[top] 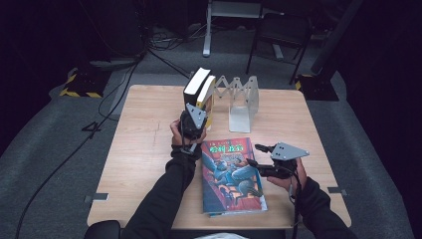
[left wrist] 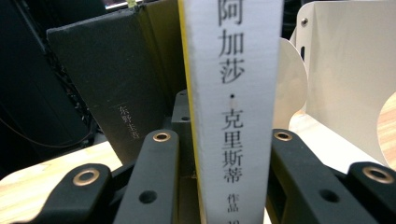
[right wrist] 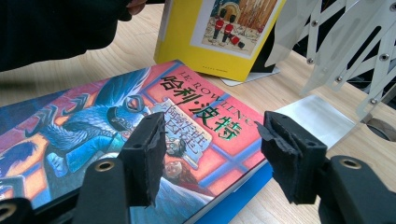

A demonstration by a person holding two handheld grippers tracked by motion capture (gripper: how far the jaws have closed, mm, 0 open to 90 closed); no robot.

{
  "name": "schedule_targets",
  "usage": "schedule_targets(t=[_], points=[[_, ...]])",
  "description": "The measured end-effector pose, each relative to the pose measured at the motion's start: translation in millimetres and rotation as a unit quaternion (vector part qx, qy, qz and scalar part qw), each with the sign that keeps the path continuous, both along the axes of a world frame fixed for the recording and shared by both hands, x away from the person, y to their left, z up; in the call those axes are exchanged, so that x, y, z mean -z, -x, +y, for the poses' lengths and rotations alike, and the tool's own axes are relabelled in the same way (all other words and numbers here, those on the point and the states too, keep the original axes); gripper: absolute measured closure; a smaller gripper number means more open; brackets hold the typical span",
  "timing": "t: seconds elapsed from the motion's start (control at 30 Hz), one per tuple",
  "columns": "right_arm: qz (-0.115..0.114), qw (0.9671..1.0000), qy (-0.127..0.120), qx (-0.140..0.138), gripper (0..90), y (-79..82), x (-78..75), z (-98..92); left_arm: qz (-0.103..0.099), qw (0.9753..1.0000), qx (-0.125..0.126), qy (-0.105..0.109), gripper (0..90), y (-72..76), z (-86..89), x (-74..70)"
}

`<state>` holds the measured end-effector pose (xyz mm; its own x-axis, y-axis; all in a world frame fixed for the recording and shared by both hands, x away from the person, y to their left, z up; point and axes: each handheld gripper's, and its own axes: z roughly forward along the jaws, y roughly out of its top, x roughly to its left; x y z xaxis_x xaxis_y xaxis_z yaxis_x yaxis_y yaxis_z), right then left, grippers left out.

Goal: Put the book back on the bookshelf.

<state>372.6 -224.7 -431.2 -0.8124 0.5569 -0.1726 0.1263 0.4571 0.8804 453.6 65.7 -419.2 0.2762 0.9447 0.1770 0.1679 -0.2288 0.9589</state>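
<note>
Two books stand upright at the left end of a white folding book rack (top: 242, 97): a black one (top: 193, 83) and a yellow-covered one with a white spine (top: 207, 97). My left gripper (top: 195, 118) is shut on the white spine (left wrist: 233, 93), one jaw on each side, and the black book (left wrist: 107, 93) leans just beyond. A colourful illustrated book (top: 230, 174) lies flat at the table's front. My right gripper (top: 253, 154) is open at that book's right edge. In the right gripper view its jaws (right wrist: 210, 140) hover above the cover (right wrist: 93, 121), holding nothing.
The rack's white plates (left wrist: 345, 70) stand free to the right of the held book, and its scissor links (right wrist: 345, 42) stretch toward the back right. The yellow cover (right wrist: 215, 37) faces the flat book. Bare wooden table (top: 144, 129) lies left. Cables and chairs are on the floor behind.
</note>
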Motion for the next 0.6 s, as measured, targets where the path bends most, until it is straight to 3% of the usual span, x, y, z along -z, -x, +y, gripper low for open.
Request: schedule_targets(t=[0.3, 0.4, 0.47, 0.6], points=[[0.004, 1.0000, 0.005, -0.003, 40.6, -0.3, 2.1, 1.9, -0.004, 0.9996, -0.025, 0.011, 74.3, -7.7, -10.5, 3.8], [0.005, 1.0000, 0.004, -0.005, 40.5, -0.8, 2.5, 1.7, -0.006, 0.9997, -0.023, 0.007, 73.8, -8.9, -11.4, 4.7], [0.007, 1.0000, 0.003, -0.006, 40.3, -0.9, 2.9, 1.5, -0.005, 1.0000, -0.002, 0.001, 73.2, -10.0, -9.4, 5.8], [0.009, 0.9999, 0.004, -0.007, 40.2, -0.6, 2.8, 1.6, 0.000, 1.0000, 0.004, -0.006, 71.8, -8.3, -7.5, 10.0]])
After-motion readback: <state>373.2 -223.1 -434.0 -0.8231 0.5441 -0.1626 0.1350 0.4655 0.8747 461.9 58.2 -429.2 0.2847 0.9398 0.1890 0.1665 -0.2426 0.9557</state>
